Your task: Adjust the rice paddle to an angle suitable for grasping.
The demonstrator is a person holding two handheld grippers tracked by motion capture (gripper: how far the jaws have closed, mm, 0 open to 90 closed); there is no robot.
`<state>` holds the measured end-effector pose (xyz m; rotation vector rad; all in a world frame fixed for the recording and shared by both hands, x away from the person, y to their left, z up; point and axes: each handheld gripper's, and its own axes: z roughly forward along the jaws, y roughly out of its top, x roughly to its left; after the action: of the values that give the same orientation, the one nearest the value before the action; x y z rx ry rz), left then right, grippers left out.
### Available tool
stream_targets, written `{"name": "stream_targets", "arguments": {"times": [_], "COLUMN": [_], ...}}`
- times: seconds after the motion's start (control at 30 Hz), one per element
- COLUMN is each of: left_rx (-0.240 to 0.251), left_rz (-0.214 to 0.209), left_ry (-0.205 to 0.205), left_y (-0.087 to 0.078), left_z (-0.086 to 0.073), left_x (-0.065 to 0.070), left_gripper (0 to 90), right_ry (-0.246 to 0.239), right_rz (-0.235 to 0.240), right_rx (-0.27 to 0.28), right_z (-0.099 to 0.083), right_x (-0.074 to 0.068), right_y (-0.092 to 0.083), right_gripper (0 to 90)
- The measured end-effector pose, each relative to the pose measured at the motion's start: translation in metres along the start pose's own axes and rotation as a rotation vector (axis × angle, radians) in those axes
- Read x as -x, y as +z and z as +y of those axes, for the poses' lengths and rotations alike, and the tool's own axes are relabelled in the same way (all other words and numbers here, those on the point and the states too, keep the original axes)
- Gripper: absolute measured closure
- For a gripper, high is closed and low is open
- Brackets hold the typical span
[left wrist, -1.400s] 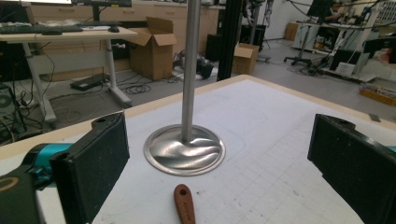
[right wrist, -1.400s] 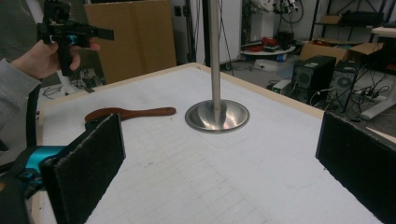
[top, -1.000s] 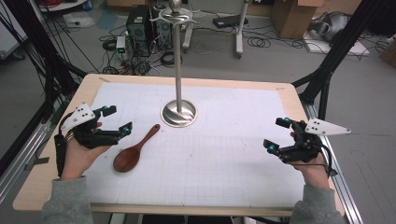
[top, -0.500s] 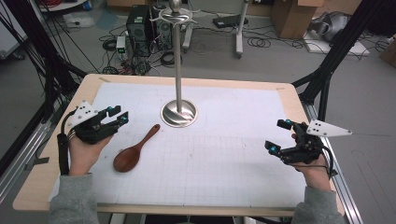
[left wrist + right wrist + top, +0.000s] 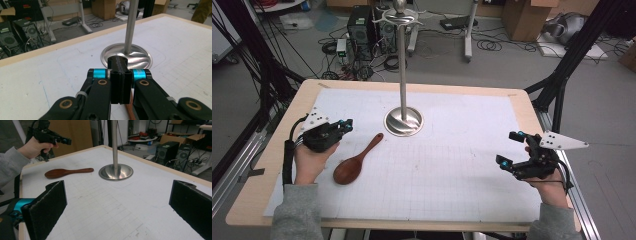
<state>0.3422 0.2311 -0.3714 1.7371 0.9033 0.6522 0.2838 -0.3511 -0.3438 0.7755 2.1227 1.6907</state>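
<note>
Wooden spoon [image 5: 357, 161] lies flat on the table [image 5: 452, 165], just beside the left hand-held gripper [image 5: 343, 125], whose jaws have just closed on nothing. Right hand-held gripper [image 5: 511, 149] stands agape. Spoon judged light, rigid; best grasped mid-handle.

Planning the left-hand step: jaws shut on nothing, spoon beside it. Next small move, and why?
Probably reopen the left gripper and lower it over the wooden spoon's handle. Its jaws have just been closing and now meet with nothing between them, above the table, with the spoon lying flat and untouched beside it. The right gripper waits open, far from the spoon.
</note>
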Motion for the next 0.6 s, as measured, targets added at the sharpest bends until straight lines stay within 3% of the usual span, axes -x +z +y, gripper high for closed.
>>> {"name": "stream_targets", "arguments": {"times": [0.27,0.5,0.6], "left_rx": [-0.036,-0.093,-0.131], "left_rz": [-0.013,-0.03,-0.029], "left_ry": [0.021,0.021,0.044], "left_y": [0.013,0.033,0.043], "left_z": [-0.005,-0.014,-0.02], "left_x": [0.002,0.003,0.003], "left_gripper": [89.4,89.4,89.4], "right_ry": [0.002,0.006,0.015], "right_rz": [-0.001,-0.005,-0.009], "right_rx": [-0.012,-0.016,-0.02], "right_z": [-0.003,-0.007,-0.009], "right_x": [-0.002,-0.002,-0.002], "right_y": [-0.002,-0.006,-0.008], "right_gripper": [0.0,0.0,0.0]}}
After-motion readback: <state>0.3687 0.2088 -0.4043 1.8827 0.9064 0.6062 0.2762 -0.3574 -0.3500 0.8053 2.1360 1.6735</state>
